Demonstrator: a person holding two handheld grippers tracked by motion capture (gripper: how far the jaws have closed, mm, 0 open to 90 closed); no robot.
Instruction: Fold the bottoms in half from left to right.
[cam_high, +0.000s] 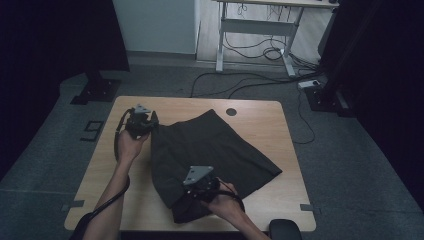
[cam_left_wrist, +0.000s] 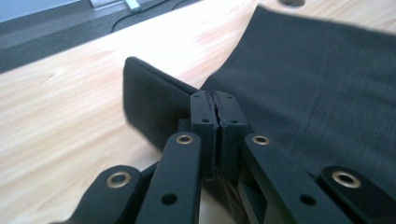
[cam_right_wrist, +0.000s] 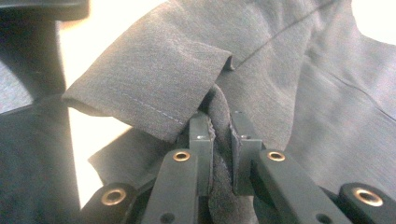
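- Dark grey garment (cam_high: 215, 150) lies spread on the wooden counter (cam_high: 280, 200), running from the far middle toward the near edge; looks like a skirt or shorts, exact type unclear.
- Left tongs (cam_high: 150, 125) are clamped on the garment's left far corner. In the left gripper view the jaws sit together with a thin edge of cloth (cam_left_wrist: 154, 100) pinched between them.
- Right tongs (cam_high: 192, 192) are clamped on the near corner. In the right gripper view a bunched wad of fabric (cam_right_wrist: 219, 116) is squeezed between the pads, with a folded hem flap hanging just left of them.
- Both gripped corners appear raised off the counter; the rest of the cloth rests flat.
- Step in hand, as judged: a fold, left edge picked up at two points, ready to carry over.
- Next move calls for both hands travelling together across toward the right side, keeping the edge taut and level so the fold line stays straight.
- Risk: right grip holds a bunch, not a clean edge, so the near corner may land rumpled.
- Release only once the edge lies on the cloth.
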